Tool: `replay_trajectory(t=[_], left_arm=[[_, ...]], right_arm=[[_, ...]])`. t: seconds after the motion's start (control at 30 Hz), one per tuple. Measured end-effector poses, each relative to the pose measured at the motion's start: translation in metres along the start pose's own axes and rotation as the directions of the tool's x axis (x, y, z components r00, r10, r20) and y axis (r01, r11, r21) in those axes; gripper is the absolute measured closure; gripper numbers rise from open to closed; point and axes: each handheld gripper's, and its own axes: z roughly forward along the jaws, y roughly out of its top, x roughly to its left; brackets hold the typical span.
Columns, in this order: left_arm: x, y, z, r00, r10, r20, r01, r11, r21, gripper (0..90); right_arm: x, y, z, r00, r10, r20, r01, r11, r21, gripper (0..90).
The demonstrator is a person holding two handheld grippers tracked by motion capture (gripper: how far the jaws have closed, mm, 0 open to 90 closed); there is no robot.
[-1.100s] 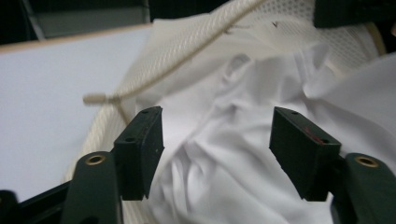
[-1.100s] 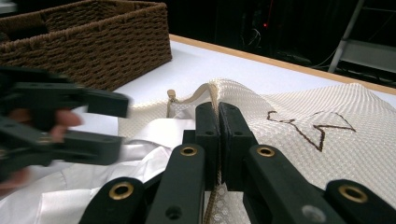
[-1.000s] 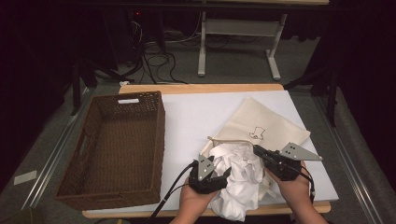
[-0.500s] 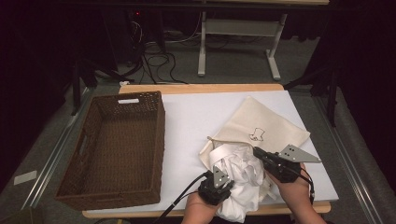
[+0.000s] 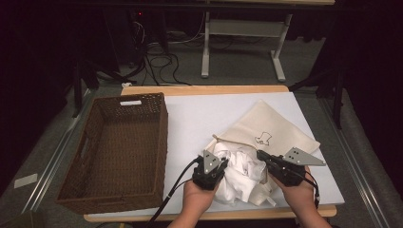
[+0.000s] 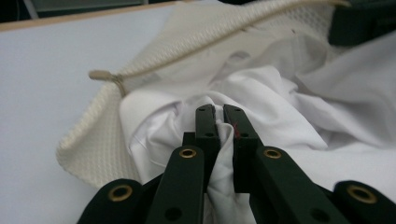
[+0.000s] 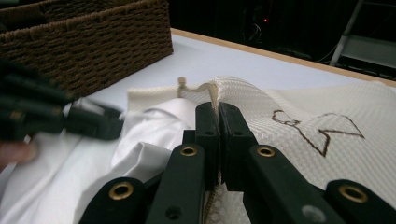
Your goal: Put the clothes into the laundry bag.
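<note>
Pulling a white garment out of a cream drawstring bag

The left gripper (image 6: 219, 122), its jaws just closed, pinches a fold of the white garment (image 5: 240, 173) at the bag's mouth; the right gripper (image 7: 218, 119) is clamped on the drawstring bag (image 5: 271, 128) rim. Best to keep the rim pinned and draw the cloth steadily leftward, clear of the cord (image 6: 196, 44). The table (image 5: 199, 114) lies bare toward the wicker basket (image 5: 119, 152); its near edge is close.

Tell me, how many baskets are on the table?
1. The brown wicker basket sits on the table's left side, apart from the cream bag and white cloth on the right.
</note>
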Motion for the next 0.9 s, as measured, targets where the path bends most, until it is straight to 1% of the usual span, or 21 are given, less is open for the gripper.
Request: replay_trajectory(t=[0.03, 0.07, 0.1, 0.13, 0.17, 0.2, 0.23, 0.27, 0.33, 0.43, 0.47, 0.5, 0.53, 0.6, 0.67, 0.7, 0.73, 0.77, 0.87, 0.9], left_arm=[[0.003, 0.007, 0.005, 0.9999, 0.004, -0.014, -0.004, 0.9998, -0.021, 85.3], [0.003, 0.007, 0.005, 0.9999, 0.004, -0.014, -0.004, 0.9998, -0.021, 85.3], [0.003, 0.013, 0.013, 0.9998, 0.004, -0.018, -0.005, 0.999, -0.044, 85.2], [0.003, 0.013, 0.013, 0.9998, 0.004, -0.018, -0.005, 0.999, -0.044, 85.2], [0.003, 0.014, 0.022, 0.9998, -0.008, -0.02, 0.007, 0.9988, -0.048, 85.2], [0.002, 0.014, 0.029, 0.9997, -0.022, -0.014, 0.021, 0.9985, -0.05, 85.1], [0.001, 0.013, 0.033, 0.9995, -0.026, -0.015, 0.025, 0.9983, -0.052, 85.0], [-0.001, 0.011, 0.039, 0.9996, -0.021, -0.02, 0.02, 0.998, -0.059, 84.8], [-0.004, 0.007, 0.048, 0.9992, -0.031, -0.025, 0.029, 0.9974, -0.065, 84.8], [-0.007, 0.005, 0.058, 0.9977, -0.063, -0.025, 0.062, 0.9958, -0.068, 84.5], [-0.007, 0.005, 0.058, 0.9977, -0.063, -0.025, 0.062, 0.9958, -0.068, 84.4], [-0.007, 0.004, 0.063, 0.9964, -0.081, -0.023, 0.08, 0.9939, -0.076, 84.3], [-0.007, 0.004, 0.064, 0.9963, -0.081, -0.027, 0.079, 0.9941, -0.074, 83.9], [-0.006, 0.004, 0.064, 0.9967, -0.077, -0.028, 0.075, 0.9946, -0.071, 81.4], [-0.005, 0.005, 0.062, 0.9973, -0.07, -0.022, 0.068, 0.9957, -0.063, 74.0], [-0.001, 0.006, 0.055, 0.9982, -0.059, -0.013, 0.058, 0.9972, -0.048, 67.2], [0.0, 0.007, 0.051, 0.9986, -0.051, -0.016, 0.05, 0.9975, -0.051, 60.4], [0.002, 0.007, 0.044, 0.999, -0.04, -0.017, 0.039, 0.9972, -0.064, 54.9], [0.006, 0.006, 0.027, 0.9989, -0.045, -0.013, 0.044, 0.9953, -0.087, 44.1], [0.007, 0.005, 0.019, 0.9993, -0.035, -0.015, 0.034, 0.9949, -0.095, 42.0]], right_arm=[[0.001, 0.0, 0.001, 1.0, -0.005, -0.001, 0.005, 1.0, 0.001, 88.6], [0.001, 0.0, 0.001, 1.0, -0.007, -0.003, 0.007, 1.0, -0.002, 88.5], [0.001, 0.0, 0.002, 1.0, 0.001, -0.002, -0.001, 1.0, 0.001, 88.5], [0.001, 0.0, 0.002, 1.0, 0.001, -0.001, -0.001, 1.0, 0.002, 88.6], [0.0, 0.0, 0.003, 1.0, -0.002, -0.002, 0.002, 1.0, -0.001, 88.6], [0.0, 0.0, 0.003, 1.0, -0.002, -0.002, 0.002, 1.0, 0.0, 88.6], [0.0, 0.0, 0.003, 1.0, -0.002, 0.0, 0.002, 1.0, 0.002, 88.6], [0.0, 0.0, 0.003, 1.0, -0.005, -0.003, 0.005, 1.0, 0.002, 88.6], [0.0, -0.001, 0.003, 1.0, -0.001, 0.001, 0.001, 1.0, 0.005, 88.6], [0.0, -0.001, 0.003, 1.0, -0.006, 0.001, 0.006, 1.0, 0.002, 88.6], [0.0, -0.001, 0.003, 1.0, -0.006, 0.001, 0.006, 1.0, 0.002, 88.6], [-0.001, 0.0, 0.002, 1.0, -0.004, 0.004, 0.004, 1.0, -0.004, 88.6], [-0.001, 0.0, 0.001, 1.0, 0.0, 0.005, 0.0, 1.0, -0.003, 88.6], [-0.004, 0.001, -0.001, 1.0, 0.001, 0.007, -0.001, 1.0, -0.013, 88.6], [-0.005, 0.001, -0.002, 0.9999, 0.005, 0.009, -0.005, 1.0, -0.015, 88.6], [-0.006, 0.0, -0.003, 0.9999, 0.006, 0.01, -0.006, 1.0, -0.012, 88.6], [-0.005, 0.0, -0.003, 0.9999, 0.009, 0.011, -0.009, 1.0, -0.006, 88.5], [-0.005, -0.001, -0.003, 0.9999, 0.008, 0.009, -0.008, 1.0, -0.003, 88.6], [-0.004, 0.0, -0.002, 0.9998, -0.009, 0.015, 0.009, 1.0, -0.002, 88.6], [-0.004, 0.0, -0.002, 0.9998, -0.008, 0.015, 0.008, 1.0, -0.001, 88.6]])
